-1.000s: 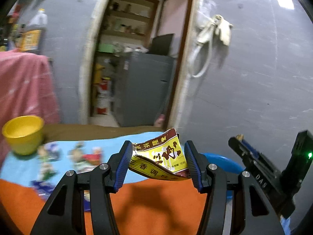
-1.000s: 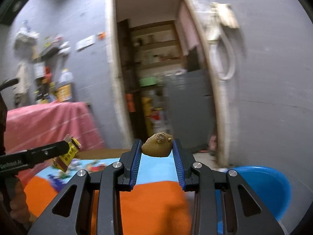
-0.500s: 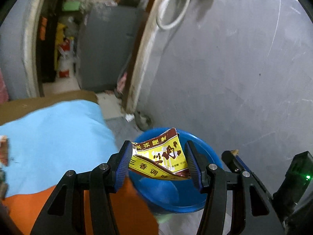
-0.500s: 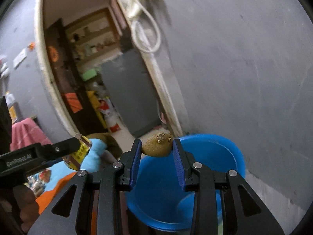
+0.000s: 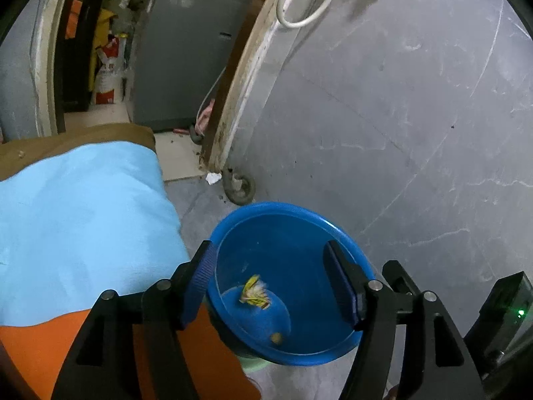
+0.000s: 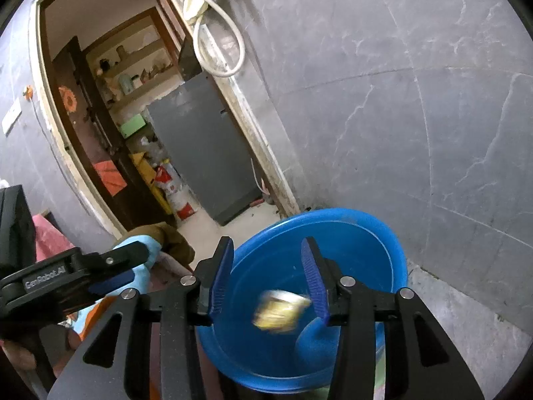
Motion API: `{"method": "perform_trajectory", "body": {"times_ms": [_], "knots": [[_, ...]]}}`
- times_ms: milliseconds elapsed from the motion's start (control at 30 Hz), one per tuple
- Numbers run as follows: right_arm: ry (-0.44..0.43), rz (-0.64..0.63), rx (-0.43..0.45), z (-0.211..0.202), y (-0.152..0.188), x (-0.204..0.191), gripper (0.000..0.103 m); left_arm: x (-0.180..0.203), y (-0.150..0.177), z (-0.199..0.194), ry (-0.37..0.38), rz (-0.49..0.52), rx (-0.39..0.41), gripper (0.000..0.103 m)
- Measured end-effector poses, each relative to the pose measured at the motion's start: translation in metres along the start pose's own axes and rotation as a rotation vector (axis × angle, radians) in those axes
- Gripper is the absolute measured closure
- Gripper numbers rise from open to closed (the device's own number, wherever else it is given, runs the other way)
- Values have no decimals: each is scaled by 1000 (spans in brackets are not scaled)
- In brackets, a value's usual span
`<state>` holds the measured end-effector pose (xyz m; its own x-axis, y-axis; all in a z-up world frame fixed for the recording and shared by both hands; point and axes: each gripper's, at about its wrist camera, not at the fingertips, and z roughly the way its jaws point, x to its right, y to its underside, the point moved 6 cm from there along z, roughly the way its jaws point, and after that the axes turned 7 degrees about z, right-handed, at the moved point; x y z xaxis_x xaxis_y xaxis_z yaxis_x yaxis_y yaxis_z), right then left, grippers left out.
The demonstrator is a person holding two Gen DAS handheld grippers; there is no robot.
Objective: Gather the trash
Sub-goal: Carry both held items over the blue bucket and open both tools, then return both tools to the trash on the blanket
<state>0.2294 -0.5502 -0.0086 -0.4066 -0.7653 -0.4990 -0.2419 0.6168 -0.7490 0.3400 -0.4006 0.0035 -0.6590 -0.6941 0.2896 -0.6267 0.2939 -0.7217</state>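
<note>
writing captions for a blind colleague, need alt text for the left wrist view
The left tongs, jaws opening with nothing between them, hang over a blue basin on a grey floor, where a yellow wrapper and a small brown lump lie inside. A light blue and orange cloth fills the left; a doorway stands behind.

Grey cabinet (image 5: 186,56) in the doorway — white hose (image 6: 220,46) hanging beside it.
</note>
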Motion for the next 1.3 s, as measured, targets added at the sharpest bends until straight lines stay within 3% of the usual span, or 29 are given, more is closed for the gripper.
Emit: {"method": "perform_trajectory", "body": {"times_ms": [267,333,400,567,633,1000,1300], "knots": [[-36,-55,119,-16,-11,-17,46,-12,-1,-59,-121,27,180,25],[-54,-77,150,-22,-13,-25,33,-19,1,-79,-178,34,236,19],[-76,-104,183,-28,-14,-35,28,-27,4,-99,-236,26,285,12],[-154,-172,248,-41,-9,-67,14,-52,23,-148,-341,-16,390,4],[-183,-202,273,-47,-5,-80,1,-63,31,-168,-384,-30,427,4],[-363,-317,377,-81,23,-155,0,-109,85,-265,-638,-49,598,2],[-509,-409,368,-93,60,-215,0,-146,125,-312,-766,-97,627,2]]}}
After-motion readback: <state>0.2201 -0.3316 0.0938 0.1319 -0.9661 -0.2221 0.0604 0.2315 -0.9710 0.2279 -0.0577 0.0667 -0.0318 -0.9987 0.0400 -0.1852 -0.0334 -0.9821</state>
